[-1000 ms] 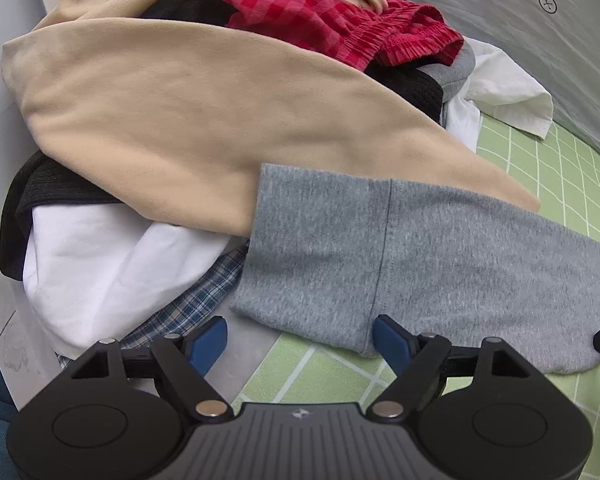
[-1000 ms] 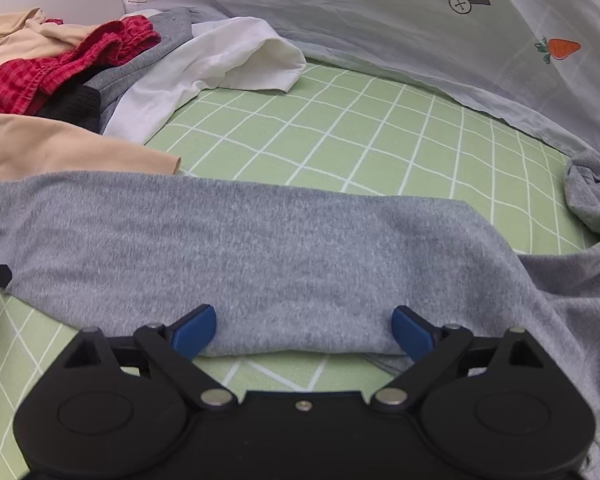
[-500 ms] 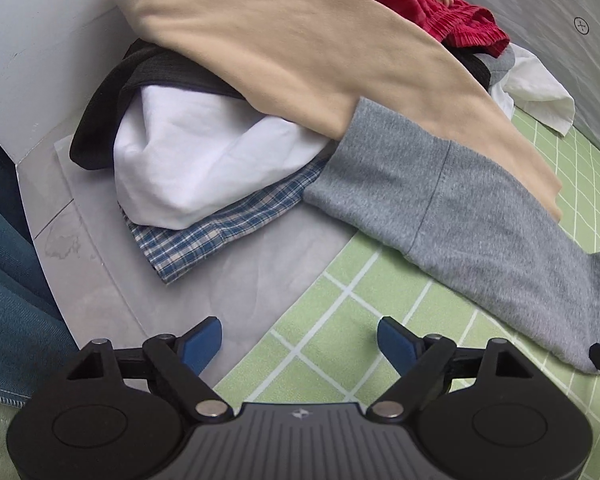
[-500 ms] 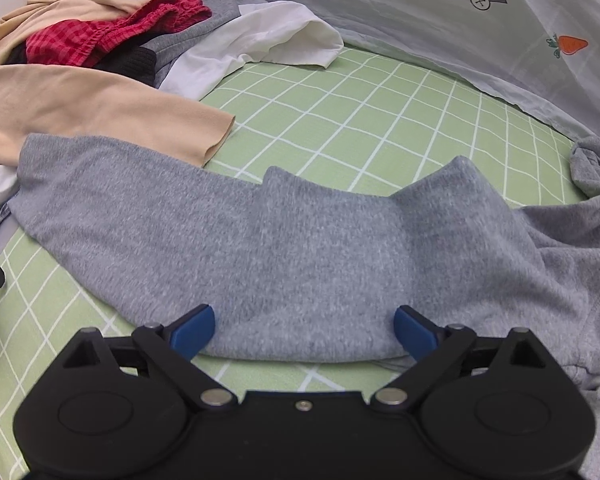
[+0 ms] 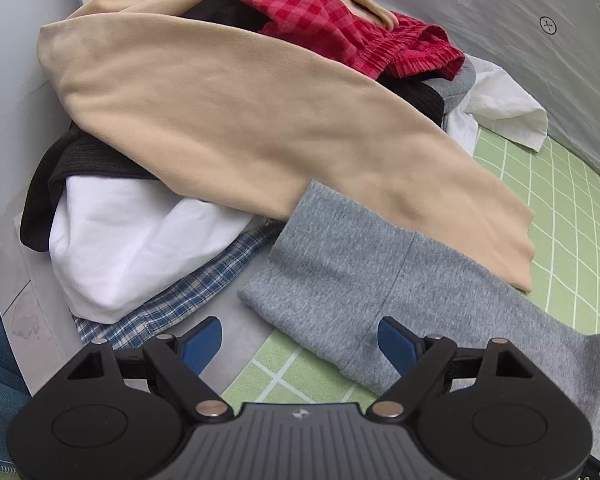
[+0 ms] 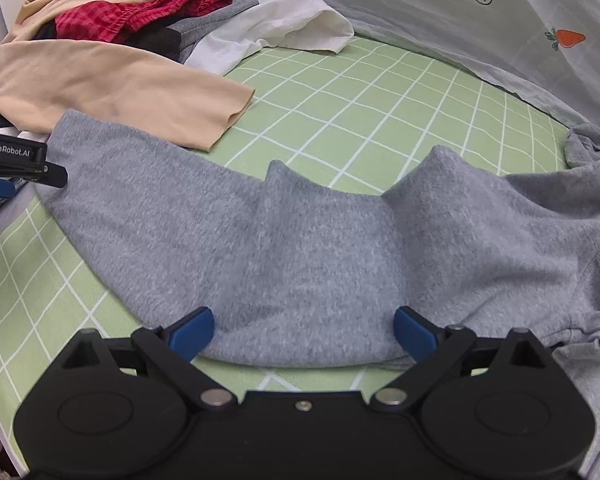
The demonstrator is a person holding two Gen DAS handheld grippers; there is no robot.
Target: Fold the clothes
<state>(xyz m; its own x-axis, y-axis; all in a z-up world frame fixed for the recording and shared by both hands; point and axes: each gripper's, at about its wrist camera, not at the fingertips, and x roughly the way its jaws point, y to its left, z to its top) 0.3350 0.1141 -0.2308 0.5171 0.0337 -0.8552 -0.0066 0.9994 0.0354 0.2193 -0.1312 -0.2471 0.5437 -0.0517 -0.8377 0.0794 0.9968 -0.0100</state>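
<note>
On your far left sits a messy pile of clothes [image 5: 204,128]: a tan stretchy top, red checked shorts, something white and a blue checked cloth. Next to it lies the soft grey sweatshirt sleeve [image 6: 228,232], stretched out on the green squared mat [image 6: 380,112]. The sleeve runs long from left to right, with its cuff [image 5: 320,280] at the left end, tucked a little under the tan top. The rest of the grey sweatshirt is bunched up on your right.

Your left gripper [image 5: 300,340] is wide open and holds nothing. The cuff is just in front of it, so this hand is nearer the cuff.

Your right gripper [image 6: 302,330] is wide open too, and empty. The middle of the sleeve lies right between its blue tips.
</note>
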